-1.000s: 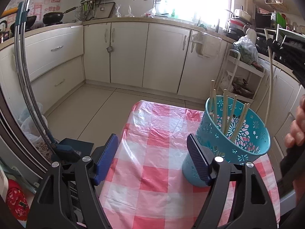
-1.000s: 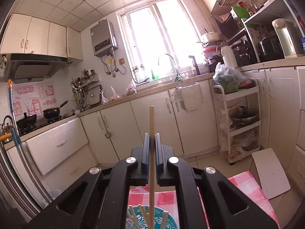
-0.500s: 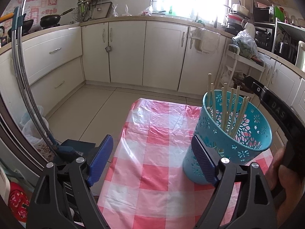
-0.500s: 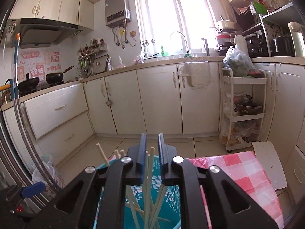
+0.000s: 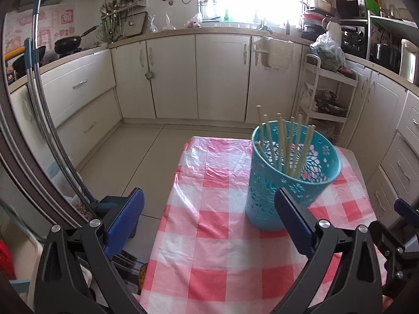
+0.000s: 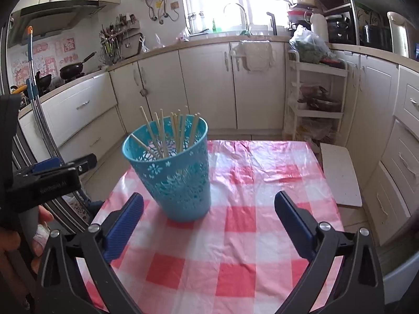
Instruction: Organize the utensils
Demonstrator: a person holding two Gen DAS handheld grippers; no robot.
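Observation:
A turquoise perforated basket stands upright on the pink checked tablecloth and holds several wooden chopsticks. It also shows in the right wrist view with the chopsticks leaning inside. My left gripper is open and empty, its right finger just in front of the basket. My right gripper is open and empty, low over the cloth, with the basket ahead and to the left.
The small table ends at the cloth's edges, with floor beyond. A white rack stands at the far right and a white board lies beside the table. Cabinets line the back. The left gripper's body shows at the left.
My right gripper opened and let a chopstick go into the basket, then pulled back and down. My left gripper shifted slightly and stayed open.

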